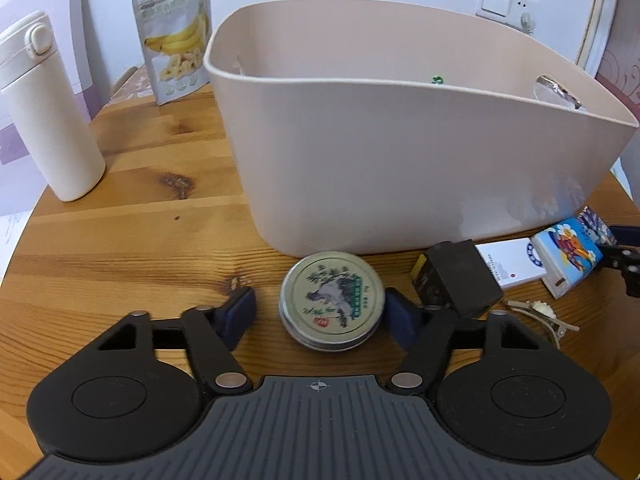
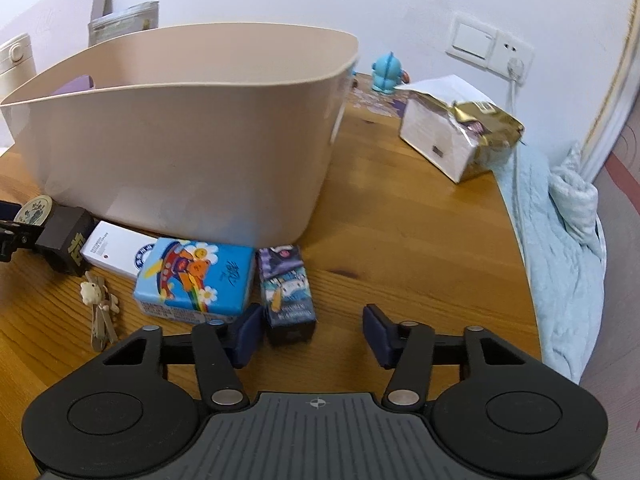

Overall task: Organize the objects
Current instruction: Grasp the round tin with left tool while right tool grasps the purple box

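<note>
The round metal tin (image 1: pixel 332 304) lies flat on the wooden table (image 1: pixel 140 216) between the released left gripper's (image 1: pixel 320 314) fingers; judged rigid, light and slick, grasp across its rim.

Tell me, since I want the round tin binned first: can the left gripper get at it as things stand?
Probably yes. The left gripper is open with the round tin lying flat between its fingers. The black box sits close by the right finger, which may crowd it; the bin stands just behind.
</note>
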The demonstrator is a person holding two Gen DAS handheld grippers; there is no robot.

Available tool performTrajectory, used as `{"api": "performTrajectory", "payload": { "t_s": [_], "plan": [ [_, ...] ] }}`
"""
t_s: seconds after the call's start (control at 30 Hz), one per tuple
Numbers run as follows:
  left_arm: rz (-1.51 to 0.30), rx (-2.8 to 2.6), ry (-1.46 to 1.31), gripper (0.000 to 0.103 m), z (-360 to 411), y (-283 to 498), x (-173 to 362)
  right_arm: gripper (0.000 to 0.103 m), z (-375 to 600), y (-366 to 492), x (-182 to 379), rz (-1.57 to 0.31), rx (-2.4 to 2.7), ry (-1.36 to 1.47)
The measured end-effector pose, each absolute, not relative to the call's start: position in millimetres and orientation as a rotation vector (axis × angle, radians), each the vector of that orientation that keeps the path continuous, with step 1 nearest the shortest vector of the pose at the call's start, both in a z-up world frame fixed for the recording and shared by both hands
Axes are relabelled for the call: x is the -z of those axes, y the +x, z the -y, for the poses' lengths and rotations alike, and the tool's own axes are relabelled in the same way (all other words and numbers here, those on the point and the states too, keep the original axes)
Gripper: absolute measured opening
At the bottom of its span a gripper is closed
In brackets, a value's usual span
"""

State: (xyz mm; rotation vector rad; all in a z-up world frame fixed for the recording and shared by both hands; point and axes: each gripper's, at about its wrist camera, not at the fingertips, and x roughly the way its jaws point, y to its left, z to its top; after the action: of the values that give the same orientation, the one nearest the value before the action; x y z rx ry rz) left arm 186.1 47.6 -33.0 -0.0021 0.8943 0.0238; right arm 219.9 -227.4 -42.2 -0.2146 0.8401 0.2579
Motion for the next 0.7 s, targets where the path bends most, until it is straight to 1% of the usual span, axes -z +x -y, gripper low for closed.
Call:
{"api": "performTrajectory", "payload": {
  "t_s": [0.03, 0.07, 0.13, 0.2, 0.23, 0.33, 0.7],
  "plan": [
    [-0.894, -0.019, -0.001, 0.059, -46.1, 185.9, 32.5, 0.046, 226.1, 220.7, 42.6, -0.840, -0.263, -0.207],
    [-0.893, -0.013, 0.002, 0.056, -44.6, 185.9, 31.7, 0.043, 225.2, 221.0, 42.3, -0.841, -0.268, -0.200],
    [-0.898, -0.009, 0.005, 0.056, -43.5, 185.9, 31.5, 0.035, 222.2, 220.2, 42.0, -0.839, -0.279, -0.196],
    [-0.899, -0.004, 0.007, 0.056, -42.3, 184.9, 31.0, 0.032, 219.7, 218.3, 42.1, -0.838, -0.288, -0.195],
    [-0.900, -0.002, 0.007, 0.056, -42.7, 184.3, 31.4, 0.028, 218.9, 217.4, 42.1, -0.838, -0.294, -0.194],
    [-0.906, 0.003, -0.003, 0.056, -44.3, 183.0, 31.1, 0.023, 217.7, 214.8, 41.7, -0.839, -0.302, -0.187],
    [-0.864, 0.035, -0.008, 0.056, -41.3, 163.6, 11.1, 0.022, 222.7, 192.2, 21.4, -0.790, -0.285, -0.148]
  ]
}}
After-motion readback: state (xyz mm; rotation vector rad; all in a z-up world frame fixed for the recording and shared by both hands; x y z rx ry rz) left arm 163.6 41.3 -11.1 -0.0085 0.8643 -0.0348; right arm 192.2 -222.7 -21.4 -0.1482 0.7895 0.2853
